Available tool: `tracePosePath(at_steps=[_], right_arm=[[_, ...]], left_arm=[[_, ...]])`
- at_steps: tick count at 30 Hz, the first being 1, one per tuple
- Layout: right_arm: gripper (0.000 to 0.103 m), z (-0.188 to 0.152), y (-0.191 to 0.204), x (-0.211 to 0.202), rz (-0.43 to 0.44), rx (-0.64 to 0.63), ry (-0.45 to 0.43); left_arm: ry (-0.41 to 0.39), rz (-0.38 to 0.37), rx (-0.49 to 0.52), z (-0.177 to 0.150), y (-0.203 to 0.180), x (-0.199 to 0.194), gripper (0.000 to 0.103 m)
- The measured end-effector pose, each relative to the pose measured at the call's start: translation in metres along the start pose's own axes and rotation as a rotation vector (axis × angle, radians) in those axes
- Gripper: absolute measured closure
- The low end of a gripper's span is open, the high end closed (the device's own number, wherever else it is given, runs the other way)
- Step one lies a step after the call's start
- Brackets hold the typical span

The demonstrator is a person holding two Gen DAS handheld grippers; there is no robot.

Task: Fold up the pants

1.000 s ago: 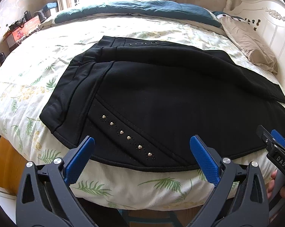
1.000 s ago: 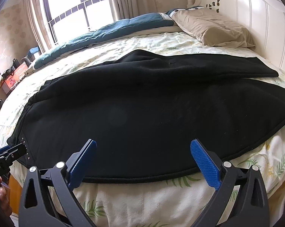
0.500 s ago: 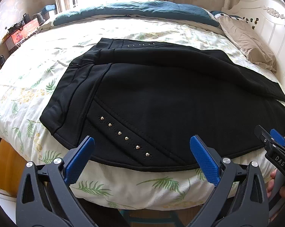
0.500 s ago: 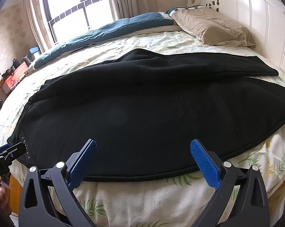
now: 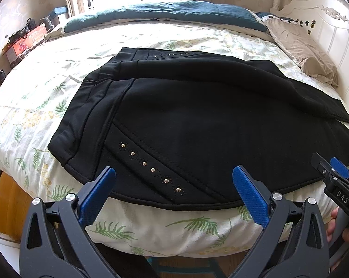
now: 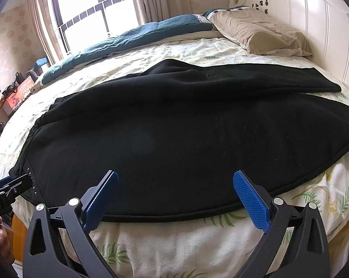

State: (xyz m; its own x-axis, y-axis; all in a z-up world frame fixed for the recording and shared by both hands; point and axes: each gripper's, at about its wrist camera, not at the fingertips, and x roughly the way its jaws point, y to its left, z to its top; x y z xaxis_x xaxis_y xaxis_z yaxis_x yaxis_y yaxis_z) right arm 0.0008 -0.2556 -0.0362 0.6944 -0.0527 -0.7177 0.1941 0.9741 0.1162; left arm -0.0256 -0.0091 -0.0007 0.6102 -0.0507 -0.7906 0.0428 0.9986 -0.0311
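Observation:
Black pants (image 5: 197, 125) lie spread flat across the bed, waistband to the left, legs running right; they also fill the right wrist view (image 6: 186, 139). A row of small metal studs (image 5: 149, 166) marks the near pocket. My left gripper (image 5: 174, 194) is open and empty, just off the near hem by the waist end. My right gripper (image 6: 174, 197) is open and empty, at the near edge of the leg. It also shows at the right of the left wrist view (image 5: 331, 173).
The bed (image 5: 47, 106) has a leaf-print sheet. A teal duvet (image 5: 165, 11) lies along the far side, a beige pillow (image 6: 260, 32) by the white headboard (image 6: 318, 23). A box and clutter (image 5: 23, 39) sit at the far left. The mattress edge (image 6: 174, 243) drops off below the grippers.
The left gripper has pulled back and tilted up slightly, so the pants sit a little higher in its view. The right gripper has barely moved. Both stay open.

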Motion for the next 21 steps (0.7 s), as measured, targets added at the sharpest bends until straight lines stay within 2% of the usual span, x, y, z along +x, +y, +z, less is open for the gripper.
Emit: tracePosePath(at_steps=[21], right_arm=[[0.004, -0.0035, 0.0007, 0.0007, 0.002, -0.003, 0.011]], left_arm=[[0.004, -0.005, 0.007, -0.0034, -0.0023, 0.0011, 0.002]])
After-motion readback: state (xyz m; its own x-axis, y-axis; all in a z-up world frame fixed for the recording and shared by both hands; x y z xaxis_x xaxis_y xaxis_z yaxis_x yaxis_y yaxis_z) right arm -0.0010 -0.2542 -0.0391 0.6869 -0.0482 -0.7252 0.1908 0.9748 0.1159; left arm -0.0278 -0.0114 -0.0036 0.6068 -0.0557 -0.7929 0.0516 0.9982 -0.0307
